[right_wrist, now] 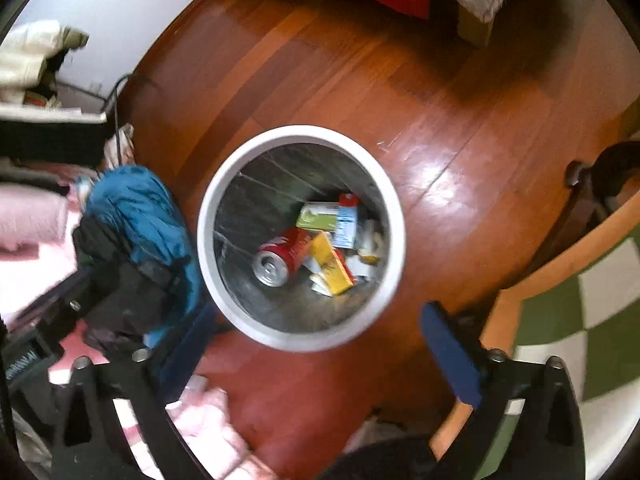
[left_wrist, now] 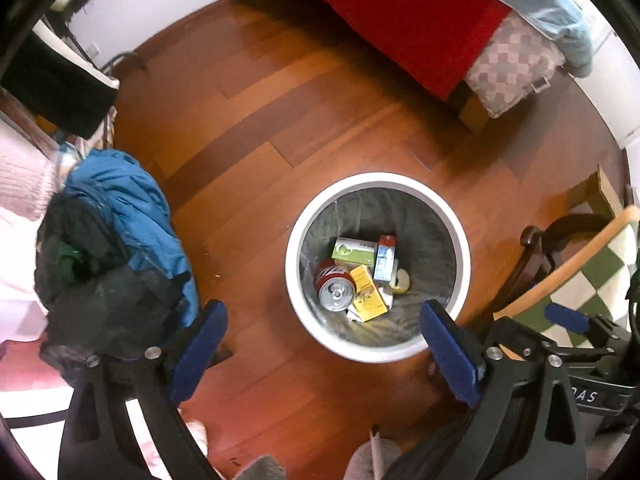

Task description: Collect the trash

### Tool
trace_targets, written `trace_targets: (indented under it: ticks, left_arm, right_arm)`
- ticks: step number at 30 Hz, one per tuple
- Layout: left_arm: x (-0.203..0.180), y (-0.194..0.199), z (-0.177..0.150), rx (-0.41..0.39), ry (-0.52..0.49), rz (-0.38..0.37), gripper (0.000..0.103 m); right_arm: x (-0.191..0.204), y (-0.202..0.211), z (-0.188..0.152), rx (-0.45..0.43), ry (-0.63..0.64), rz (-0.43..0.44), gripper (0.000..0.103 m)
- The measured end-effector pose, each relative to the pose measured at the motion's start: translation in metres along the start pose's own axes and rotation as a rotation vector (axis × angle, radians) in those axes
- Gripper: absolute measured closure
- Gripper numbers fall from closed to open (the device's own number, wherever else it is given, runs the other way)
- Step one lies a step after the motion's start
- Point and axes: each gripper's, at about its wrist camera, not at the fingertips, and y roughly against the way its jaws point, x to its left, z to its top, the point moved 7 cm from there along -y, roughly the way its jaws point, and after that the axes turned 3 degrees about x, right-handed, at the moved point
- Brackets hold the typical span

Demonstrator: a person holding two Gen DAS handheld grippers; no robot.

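Note:
A white round trash bin (left_wrist: 298, 236) with a grey liner stands on the wooden floor; it also shows in the right wrist view (right_wrist: 208, 216). Inside lie a red soda can (left_wrist: 334, 286) (right_wrist: 280, 260), a green box (left_wrist: 354, 252) (right_wrist: 318, 216), a yellow box (left_wrist: 368, 294) (right_wrist: 332, 266), a red-capped white carton (left_wrist: 385, 260) (right_wrist: 346, 222) and paper scraps. My left gripper (left_wrist: 324, 344) is open and empty above the bin's near rim. My right gripper (right_wrist: 316, 350) is open and empty, also above the bin's near side.
A pile of blue and dark clothes (left_wrist: 120, 240) (right_wrist: 136, 232) lies left of the bin. A bed with a red blanket (left_wrist: 408, 12) is at the back. A chair with a green checked cushion (left_wrist: 584, 276) (right_wrist: 580, 304) stands to the right.

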Motion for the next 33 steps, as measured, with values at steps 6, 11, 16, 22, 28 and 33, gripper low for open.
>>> trace_targets:
  ticks: [6, 11, 16, 22, 28, 33]
  left_arm:
    - [-0.004, 0.052, -0.019, -0.066, -0.04, 0.025, 0.005]
    - [-0.01, 0.107, -0.039, -0.123, -0.051, 0.002, 0.005]
    - [-0.02, 0.163, -0.063, -0.173, -0.063, -0.055, 0.005]
    - [-0.027, 0.218, -0.081, -0.219, -0.062, -0.122, 0.005]
    - [-0.028, 0.268, -0.091, -0.251, -0.072, -0.187, 0.005]
    - [-0.029, 0.297, -0.099, -0.269, -0.081, -0.231, 0.005]
  right_arm:
    - [0.005, 0.046, -0.032, -0.056, 0.016, -0.049, 0.0]
    - [0.012, 0.101, -0.061, -0.131, 0.025, -0.027, 0.0]
    - [0.022, 0.166, -0.09, -0.198, 0.061, 0.002, 0.0]
    - [0.034, 0.24, -0.128, -0.248, 0.114, 0.034, 0.0]
    - [0.051, 0.304, -0.157, -0.28, 0.16, 0.071, 0.0]
    - [0.066, 0.347, -0.172, -0.293, 0.181, 0.137, 0.0]
